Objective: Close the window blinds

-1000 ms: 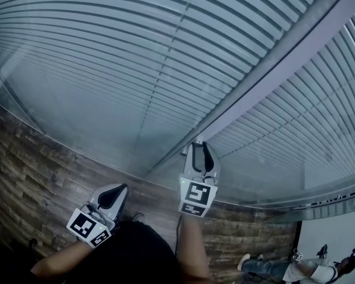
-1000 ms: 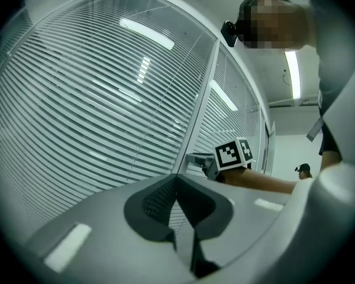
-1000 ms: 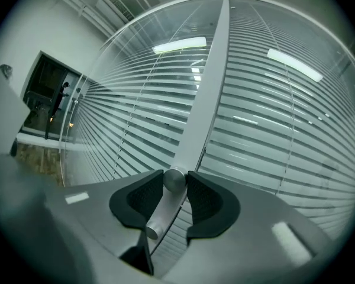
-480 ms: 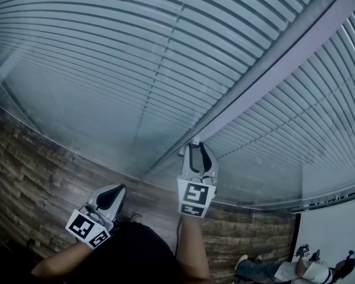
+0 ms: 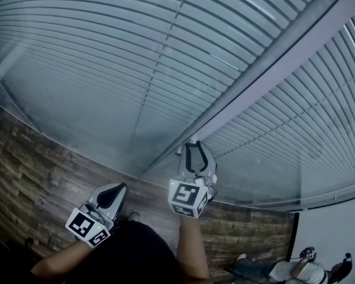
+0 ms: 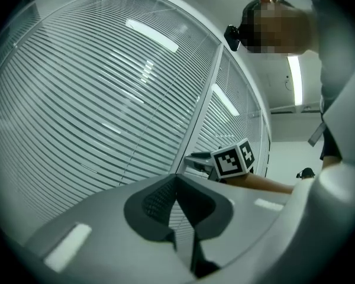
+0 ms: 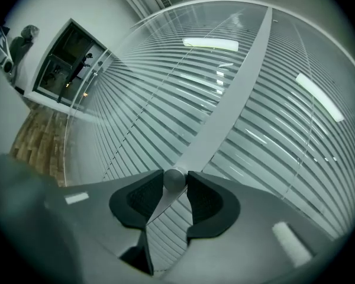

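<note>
**Head view, looking steeply down.** A glass wall [image 5: 77, 117] is standing with horizontal blinds [image 5: 106, 46] hanging behind its panes. A grey post [image 5: 266, 70] is dividing the glazing into two bays, and the blinds are filling both. A plank floor [image 5: 35, 176] is running along the foot of the glass, and a white wall [image 5: 334, 229] is closing the room at lower right.

**Right gripper view.** Darker bands are showing between the pale slats, and light strips [image 7: 210, 43] are reflecting off the glass. A dark doorway [image 7: 68, 67] is opening at upper left, beyond the floor.

**Tools.** The right gripper [image 5: 193, 147] is pointing at the post. Its jaws are pinching a small round metal knob [image 7: 174, 179] sitting low on the post, with the pads pressing on it from both sides. The left gripper [image 5: 117, 189] is hanging lower and to the left, its jaws pressed together at the tips with nothing between them.

**Limits of view.** In the head view the right gripper is covering the knob. A person [image 5: 296, 270] at the bottom right corner is being cut off by the frame edge and is too small to make out. Whether the slats are lying fully flat cannot be told through the reflections.
</note>
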{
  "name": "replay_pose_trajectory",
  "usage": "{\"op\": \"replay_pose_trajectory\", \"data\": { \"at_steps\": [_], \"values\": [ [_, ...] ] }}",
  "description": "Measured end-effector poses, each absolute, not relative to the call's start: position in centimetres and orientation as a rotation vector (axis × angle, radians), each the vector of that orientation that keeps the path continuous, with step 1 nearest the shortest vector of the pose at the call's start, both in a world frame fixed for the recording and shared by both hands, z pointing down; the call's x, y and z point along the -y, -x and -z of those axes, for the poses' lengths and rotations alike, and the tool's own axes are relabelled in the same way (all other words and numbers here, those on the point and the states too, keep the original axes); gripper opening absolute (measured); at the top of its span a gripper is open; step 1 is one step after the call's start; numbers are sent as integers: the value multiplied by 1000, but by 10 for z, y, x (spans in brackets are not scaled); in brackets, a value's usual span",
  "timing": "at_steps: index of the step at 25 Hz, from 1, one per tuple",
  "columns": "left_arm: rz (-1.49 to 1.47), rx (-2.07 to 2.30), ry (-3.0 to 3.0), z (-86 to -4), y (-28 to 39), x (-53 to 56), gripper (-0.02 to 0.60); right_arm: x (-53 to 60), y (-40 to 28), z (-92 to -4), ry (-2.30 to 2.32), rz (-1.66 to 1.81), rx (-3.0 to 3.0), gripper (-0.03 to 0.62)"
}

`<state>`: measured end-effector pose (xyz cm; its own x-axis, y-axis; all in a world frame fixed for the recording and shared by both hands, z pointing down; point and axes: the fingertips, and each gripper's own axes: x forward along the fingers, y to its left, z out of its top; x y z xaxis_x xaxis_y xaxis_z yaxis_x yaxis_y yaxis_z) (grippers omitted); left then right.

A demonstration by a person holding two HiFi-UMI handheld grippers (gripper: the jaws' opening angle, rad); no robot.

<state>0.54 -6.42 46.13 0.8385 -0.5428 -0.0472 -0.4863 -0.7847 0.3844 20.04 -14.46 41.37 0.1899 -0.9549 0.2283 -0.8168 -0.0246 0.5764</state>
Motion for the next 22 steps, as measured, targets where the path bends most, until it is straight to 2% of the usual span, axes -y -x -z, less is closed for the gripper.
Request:
{"op": "replay_pose_trajectory", "data": {
  "at_steps": [10,13,22],
  "values": [
    [216,769,-2661,-470,-11,64,-2,145,-202,-421,-2015,145,1849,143],
    [223,770,-2660,-462,-11,66,-2,144,-200,-412,-2170,14,1950,196],
    [227,775,-2644,-463,-8,66,-2,140,-206,-417,-2508,-459,2178,176]
  ]
}}
